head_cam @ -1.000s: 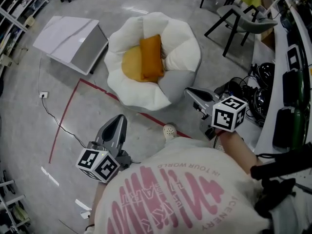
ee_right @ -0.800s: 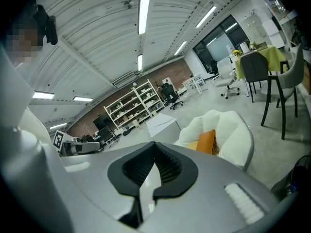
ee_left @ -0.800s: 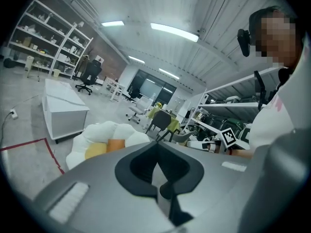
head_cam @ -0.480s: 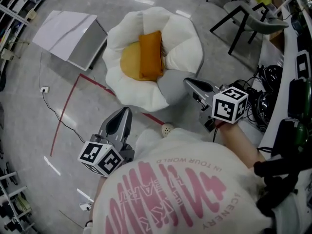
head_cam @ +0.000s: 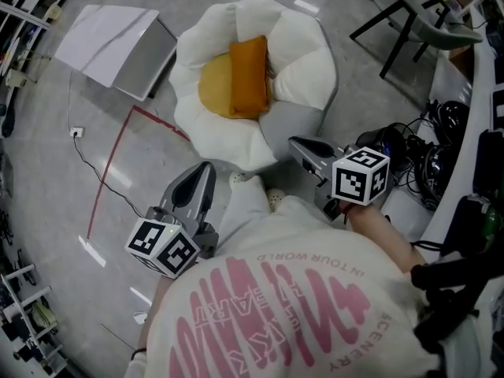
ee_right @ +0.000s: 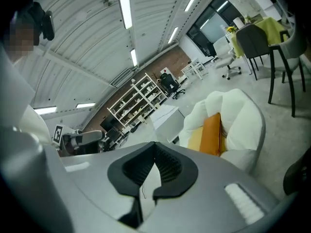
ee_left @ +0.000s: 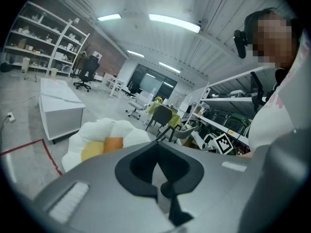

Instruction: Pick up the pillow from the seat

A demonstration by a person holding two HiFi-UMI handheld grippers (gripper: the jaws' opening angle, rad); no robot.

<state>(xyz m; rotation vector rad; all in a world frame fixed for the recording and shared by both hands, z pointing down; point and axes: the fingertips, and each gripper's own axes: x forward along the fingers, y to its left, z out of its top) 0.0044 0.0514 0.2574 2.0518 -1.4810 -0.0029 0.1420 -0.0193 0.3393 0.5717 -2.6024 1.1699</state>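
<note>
An orange pillow [head_cam: 248, 75] lies upright across the yellow middle of a white, petal-shaped seat [head_cam: 303, 69] on the floor. My left gripper [head_cam: 202, 176] is held low in front of the seat, shut and empty, a good way short of it. My right gripper [head_cam: 302, 147] points at the seat's grey near-right side, also shut with nothing in it. In the left gripper view the pillow [ee_left: 112, 144] and seat [ee_left: 99, 130] show beyond the closed left gripper [ee_left: 156, 147]. The right gripper view has the pillow [ee_right: 212, 134] past the closed right gripper [ee_right: 155, 145].
A white-topped grey box [head_cam: 118, 47] stands left of the seat. Red tape [head_cam: 114, 168] marks the floor, and a cable runs to a socket [head_cam: 75, 132]. Black chairs [head_cam: 409, 22] and a desk with tangled cables [head_cam: 429, 152] crowd the right side. My shoes [head_cam: 272, 199] are near the seat.
The person has stepped closer to the seat, so both grippers are nearer its front edge. Both stay shut and empty.
</note>
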